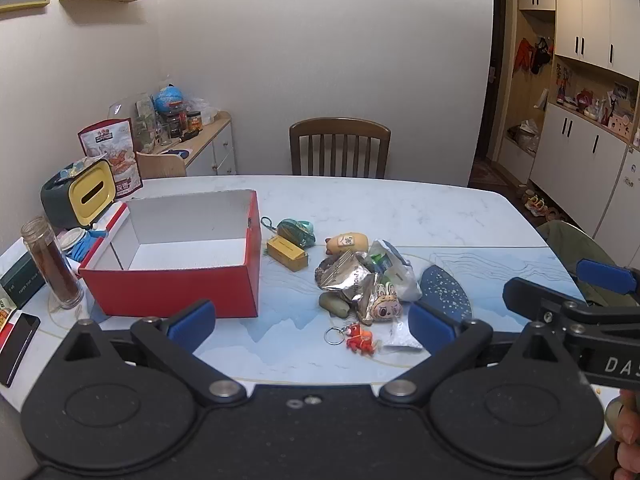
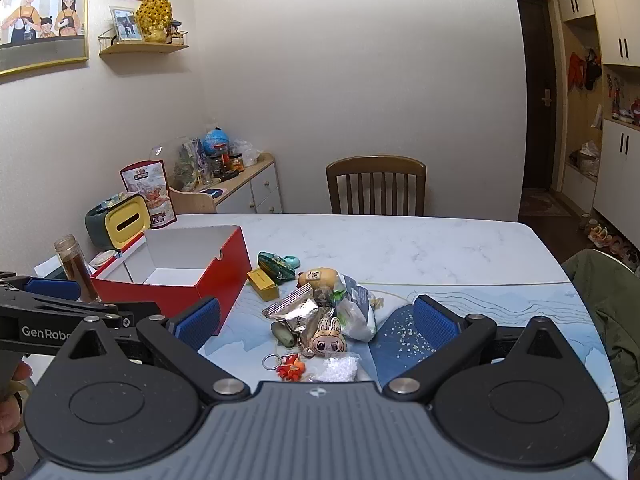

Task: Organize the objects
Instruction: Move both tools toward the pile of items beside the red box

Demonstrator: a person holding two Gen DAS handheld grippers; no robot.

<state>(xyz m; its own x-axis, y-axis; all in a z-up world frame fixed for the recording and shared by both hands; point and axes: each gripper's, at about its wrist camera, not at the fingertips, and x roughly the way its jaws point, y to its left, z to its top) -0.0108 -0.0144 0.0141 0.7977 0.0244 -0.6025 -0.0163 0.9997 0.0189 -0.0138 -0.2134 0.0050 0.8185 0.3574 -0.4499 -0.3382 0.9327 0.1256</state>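
You hold both grippers, left (image 1: 312, 322) and right (image 2: 316, 322), jaws wide and empty, above the trinket pile (image 1: 360, 280) beside the red box (image 1: 180, 256).

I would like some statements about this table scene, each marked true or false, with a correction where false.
1. The red box is empty. True.
2. The left hand-held gripper holds the orange keychain. False: it is open and the keychain lies on the table.
3. The chair stands at the far side of the table. True.
4. The right hand-held gripper is shut on a foil packet. False: it is open and empty.
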